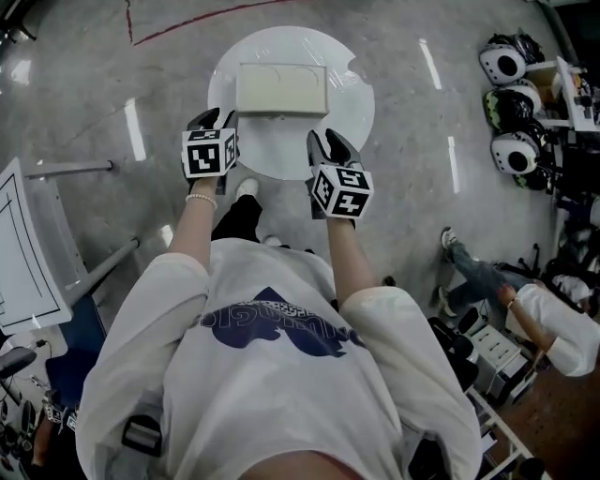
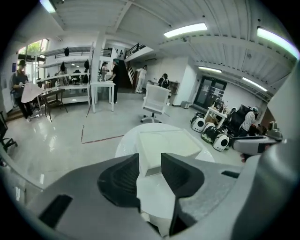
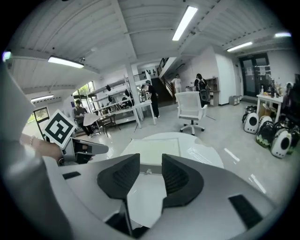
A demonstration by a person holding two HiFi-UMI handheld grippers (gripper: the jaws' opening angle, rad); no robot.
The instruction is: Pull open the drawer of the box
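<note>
A flat white box [image 1: 281,89] lies on a small round white table [image 1: 356,112] in front of me. My left gripper [image 1: 217,119] hovers at the box's near left corner, and its jaws stand open with nothing between them. My right gripper [image 1: 326,143] is open at the near right, just off the box's front. In the left gripper view the box [image 2: 166,144] lies beyond the parted pads [image 2: 123,177]. In the right gripper view the box's front [image 3: 154,152] with a small drawer knob [image 3: 149,172] shows through the gap. Neither gripper touches the box.
Grey polished floor surrounds the table, with a red line [image 1: 187,26] marked beyond it. White round pods [image 1: 511,103] and cluttered shelves stand at the right, where a person [image 1: 553,323] sits. A white board [image 1: 28,248] on a metal frame is at my left. An office chair [image 2: 154,101] stands past the table.
</note>
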